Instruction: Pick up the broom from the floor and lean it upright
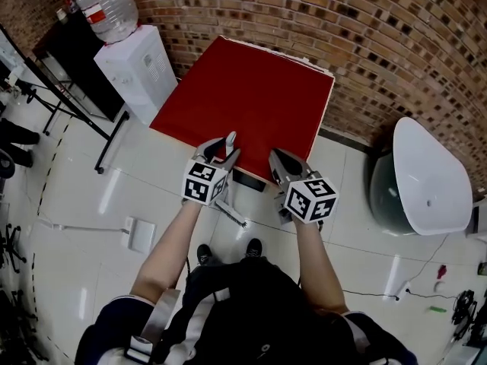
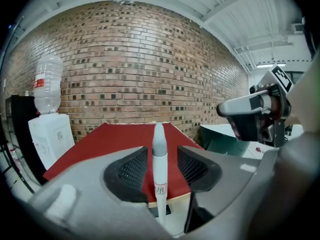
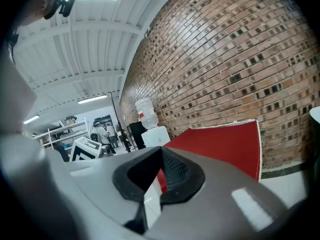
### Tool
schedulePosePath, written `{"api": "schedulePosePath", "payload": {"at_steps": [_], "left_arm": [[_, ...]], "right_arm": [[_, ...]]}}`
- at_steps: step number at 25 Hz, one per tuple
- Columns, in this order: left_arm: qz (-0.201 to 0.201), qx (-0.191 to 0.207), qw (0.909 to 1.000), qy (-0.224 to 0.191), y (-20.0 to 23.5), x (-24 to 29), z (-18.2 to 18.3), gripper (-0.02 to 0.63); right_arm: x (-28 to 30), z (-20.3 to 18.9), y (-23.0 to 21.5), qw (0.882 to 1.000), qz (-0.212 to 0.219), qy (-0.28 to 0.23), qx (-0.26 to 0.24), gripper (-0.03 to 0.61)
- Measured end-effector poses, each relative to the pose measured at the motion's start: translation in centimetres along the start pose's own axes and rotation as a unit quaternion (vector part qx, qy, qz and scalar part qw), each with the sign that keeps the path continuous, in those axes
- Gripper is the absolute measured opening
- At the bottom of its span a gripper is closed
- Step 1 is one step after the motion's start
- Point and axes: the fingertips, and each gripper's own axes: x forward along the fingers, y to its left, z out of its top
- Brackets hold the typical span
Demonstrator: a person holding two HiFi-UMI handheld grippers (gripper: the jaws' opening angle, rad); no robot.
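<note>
The broom's white handle with a grey tip (image 2: pixel 159 154) stands upright between my left gripper's (image 2: pixel 161 170) jaws, with a gap on each side, so the pads do not press on it. In the head view the handle's tip (image 1: pixel 230 138) rises beside the left gripper (image 1: pixel 221 150) at the front edge of the red table (image 1: pixel 251 90). Its lower shaft (image 1: pixel 233 214) runs down toward the floor. My right gripper (image 1: pixel 281 161) hovers just right of it at the same edge, jaws together and empty (image 3: pixel 159 160).
A brick wall backs the red table (image 2: pixel 110 139). A water dispenser (image 1: pixel 138 71) stands at the left and a white tub-shaped seat (image 1: pixel 430 177) at the right. A white dustpan (image 1: pixel 141 234) lies on the tiled floor at the left, and cables lie at the right.
</note>
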Motion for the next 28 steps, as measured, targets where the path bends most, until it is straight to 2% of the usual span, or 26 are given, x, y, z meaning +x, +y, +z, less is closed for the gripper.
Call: {"api": "schedulePosePath", "payload": {"at_steps": [4, 10, 16, 23, 28], "left_arm": [[-0.006, -0.011, 0.9997, -0.020, 0.2, -2.2, 1.1, 0.190], [-0.058, -0.020, 0.9964, -0.058, -0.6, -5.8, 3.6, 0.180], [-0.080, -0.008, 0.9925, -0.092, -1.8, -8.9, 5.6, 0.000], [-0.119, -0.006, 0.9887, -0.091, -3.8, -11.2, 6.4, 0.002], [-0.123, -0.008, 0.9876, -0.097, -3.6, -12.1, 7.2, 0.002]], "right_arm": [[1.7, 1.0, 3.0, 1.000, 0.017, -0.012, -0.008, 0.005], [2.1, 2.0, 6.9, 0.998, 0.041, -0.019, -0.032, 0.005], [1.7, 1.7, 9.2, 0.997, 0.035, -0.012, -0.068, 0.005], [1.2, 1.7, 10.8, 0.996, 0.022, -0.018, -0.084, 0.005], [0.8, 2.8, 11.8, 0.995, 0.026, -0.033, -0.095, 0.005]]}}
